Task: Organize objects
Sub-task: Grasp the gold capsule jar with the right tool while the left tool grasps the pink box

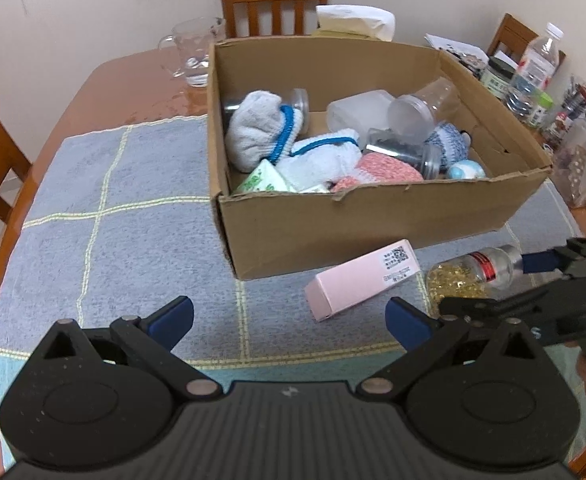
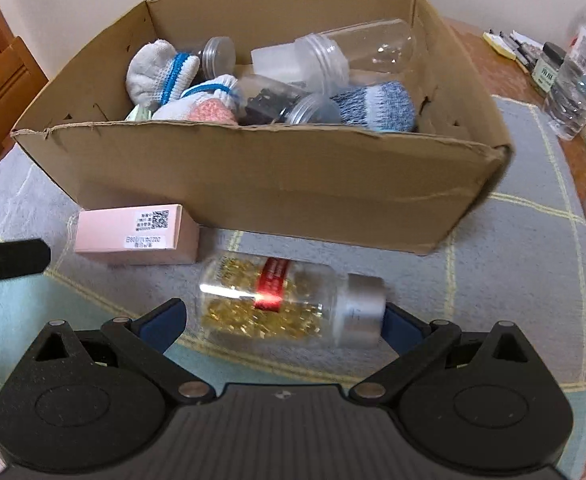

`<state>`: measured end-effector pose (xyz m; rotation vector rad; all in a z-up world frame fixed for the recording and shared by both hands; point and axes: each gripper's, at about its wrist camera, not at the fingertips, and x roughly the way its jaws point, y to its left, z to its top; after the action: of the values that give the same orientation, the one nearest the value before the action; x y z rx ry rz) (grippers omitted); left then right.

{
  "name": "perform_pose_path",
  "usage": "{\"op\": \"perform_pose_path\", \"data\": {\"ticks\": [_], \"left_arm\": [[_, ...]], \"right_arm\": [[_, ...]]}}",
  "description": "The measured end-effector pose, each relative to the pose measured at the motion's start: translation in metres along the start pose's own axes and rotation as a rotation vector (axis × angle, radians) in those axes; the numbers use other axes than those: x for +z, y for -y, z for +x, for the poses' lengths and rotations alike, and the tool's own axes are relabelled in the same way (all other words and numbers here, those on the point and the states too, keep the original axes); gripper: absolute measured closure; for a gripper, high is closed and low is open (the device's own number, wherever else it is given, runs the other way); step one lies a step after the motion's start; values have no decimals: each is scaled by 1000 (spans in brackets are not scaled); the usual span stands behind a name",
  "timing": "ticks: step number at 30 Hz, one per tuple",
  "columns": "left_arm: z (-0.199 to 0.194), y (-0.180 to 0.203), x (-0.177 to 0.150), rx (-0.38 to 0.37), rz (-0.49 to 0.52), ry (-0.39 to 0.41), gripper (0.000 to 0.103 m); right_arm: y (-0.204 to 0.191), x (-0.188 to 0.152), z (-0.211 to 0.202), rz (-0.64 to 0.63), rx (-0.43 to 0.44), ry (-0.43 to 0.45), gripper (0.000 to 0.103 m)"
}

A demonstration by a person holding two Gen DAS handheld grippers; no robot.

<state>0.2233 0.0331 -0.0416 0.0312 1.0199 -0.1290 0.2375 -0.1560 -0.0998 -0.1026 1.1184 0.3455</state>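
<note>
The cardboard box (image 1: pixel 373 216) sits on a grey checked cloth (image 1: pixel 133 240) over the wooden table (image 1: pixel 125 80), and everything else is placed here relative to it. Inside the box lie white socks with blue bands (image 1: pixel 257 128), a pink knitted sock (image 1: pixel 385 168), a blue-and-white knitted sock (image 2: pixel 377 106), clear plastic jars (image 1: pixel 425 112) on their sides and a green-printed packet (image 1: pixel 263 180). Just in front of the box's near wall, a pink carton (image 1: pixel 363 280) lies flat on the cloth with its labelled face up. Beside that carton, also in front of the box, a clear bottle of gold capsules (image 2: pixel 289 300) lies on its side, silver cap pointing away from the carton. The right gripper (image 2: pixel 289 322) is spread wide with the bottle lying between its blue pads; whether the pads touch the bottle cannot be told. The left gripper (image 1: pixel 289 316) is spread open with nothing between its fingers, over the cloth in front of the box and near the carton. Behind the box stand a glass measuring jug (image 1: pixel 193 56) and a wooden chair (image 1: pixel 273 0); off to the box's right side are water bottles (image 1: pixel 537 68) and small jars
</note>
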Motion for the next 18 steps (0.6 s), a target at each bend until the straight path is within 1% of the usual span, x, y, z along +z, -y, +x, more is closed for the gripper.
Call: {"op": "perform_pose_path", "data": {"ticks": [3, 5, 8, 13, 18], "left_arm": [[3, 4, 2, -8, 19, 1, 1], [6, 7, 3, -12, 24, -1, 1], [11, 11, 4, -22, 25, -6, 1], [23, 19, 5, -29, 22, -25, 1], [33, 29, 5, -30, 12, -24, 1]], "right_arm": [[-1, 7, 5, 14, -22, 1, 0], [-1, 6, 7, 22, -58, 6, 0], [8, 6, 9, 36, -75, 9, 0], [26, 0, 9, 36, -131, 6, 0], [45, -10, 12, 28, -135, 10, 0]]}}
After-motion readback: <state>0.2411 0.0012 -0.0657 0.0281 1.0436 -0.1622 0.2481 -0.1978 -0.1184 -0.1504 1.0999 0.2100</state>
